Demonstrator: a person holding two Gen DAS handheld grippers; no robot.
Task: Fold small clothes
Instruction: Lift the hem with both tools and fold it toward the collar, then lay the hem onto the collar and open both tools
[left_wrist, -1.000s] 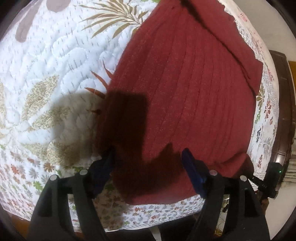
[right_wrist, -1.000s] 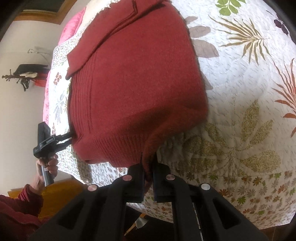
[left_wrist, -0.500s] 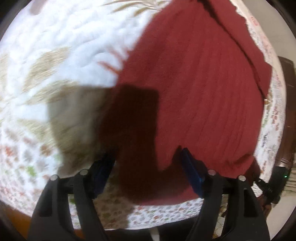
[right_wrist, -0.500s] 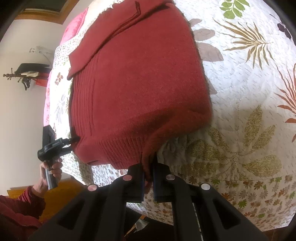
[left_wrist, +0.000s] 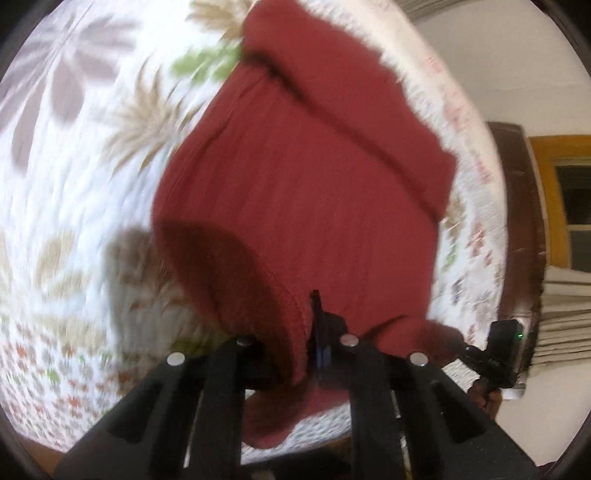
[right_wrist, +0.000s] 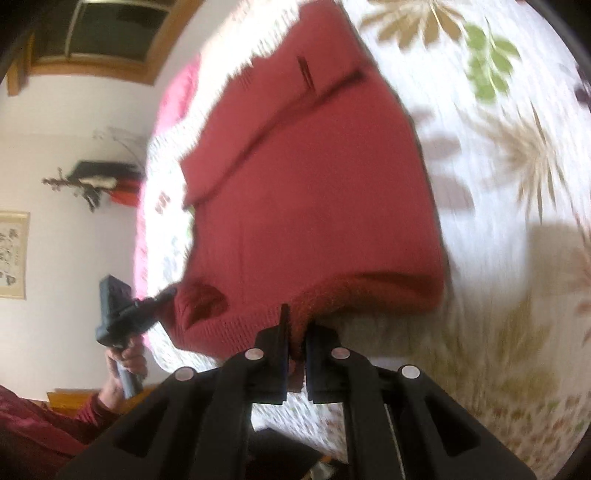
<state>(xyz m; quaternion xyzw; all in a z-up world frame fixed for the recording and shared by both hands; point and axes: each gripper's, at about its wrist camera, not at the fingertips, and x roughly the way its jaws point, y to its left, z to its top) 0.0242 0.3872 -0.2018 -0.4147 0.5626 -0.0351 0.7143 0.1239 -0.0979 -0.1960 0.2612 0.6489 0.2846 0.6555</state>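
Between the fingers of my left gripper (left_wrist: 295, 343): the hem of the dark red knit sweater (left_wrist: 306, 192), pinched tight, with a bunched fold rising over the near jaw. Status: clenched on the cloth.

Between the fingers of my right gripper (right_wrist: 295, 350): the ribbed hem of the same sweater (right_wrist: 314, 192), near its other bottom corner. Status: clenched on the cloth, jaws nearly touching.

Item, sweater: spread on the bed, body lying flat away from both grippers, hem edge lifted at the two held points. A sleeve or folded flap lies slantwise across its far end. Knit ribs run lengthwise. Both views are motion-blurred, so finer detail cannot be told.

Item, quilt (left_wrist: 74, 177): white, stitched, printed with tan, grey and green leaves and a small floral border; lies under the sweater and around it on all sides.

Item, my left hand (right_wrist: 125, 360): seen from the right wrist view beyond the sweater's hem corner, gripping the handle of the left tool; a dark red sleeve (right_wrist: 33, 417) follows below it.

Item, dark wooden bed frame (left_wrist: 521, 229): beyond the quilt's edge, on the sweater's right side in the left wrist view.

Item, framed picture (right_wrist: 13, 254): on the wall past the sweater's left side in the right wrist view.
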